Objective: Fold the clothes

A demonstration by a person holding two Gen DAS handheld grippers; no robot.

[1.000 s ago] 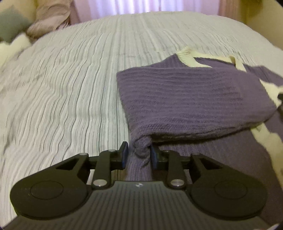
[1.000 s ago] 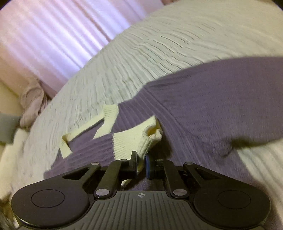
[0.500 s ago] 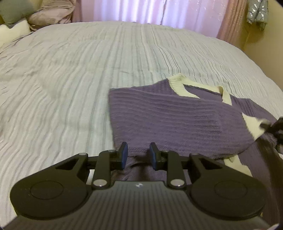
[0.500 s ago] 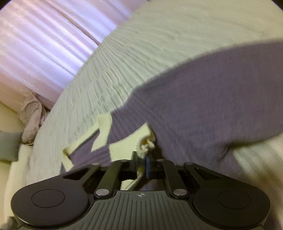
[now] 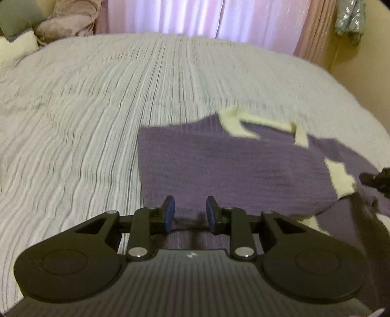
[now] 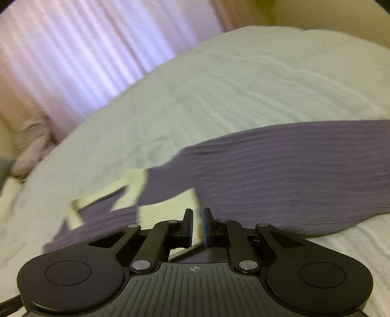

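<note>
A purple knit sweater [image 5: 231,165] with cream collar and cuffs lies on the bed, one sleeve folded across its body. Its cream cuff [image 5: 341,178] rests at the right. My left gripper [image 5: 190,214] is open and empty, above the sweater's near edge. My right gripper [image 6: 197,225] is slightly open and empty, just above the cream cuff [image 6: 168,209], with the purple body [image 6: 292,175] stretching to the right. The right gripper's tip also shows at the right edge of the left wrist view [image 5: 375,180].
The sweater lies on a pale ribbed bedspread [image 5: 97,122]. Pillows [image 5: 48,26] sit at the far left corner. Pink curtains [image 5: 207,19] hang behind the bed. A wall [image 5: 360,78] stands close on the right.
My left gripper let go of the sweater's edge and drew back and up. My right gripper released the cream cuff, which now lies flat, and lifted slightly.
</note>
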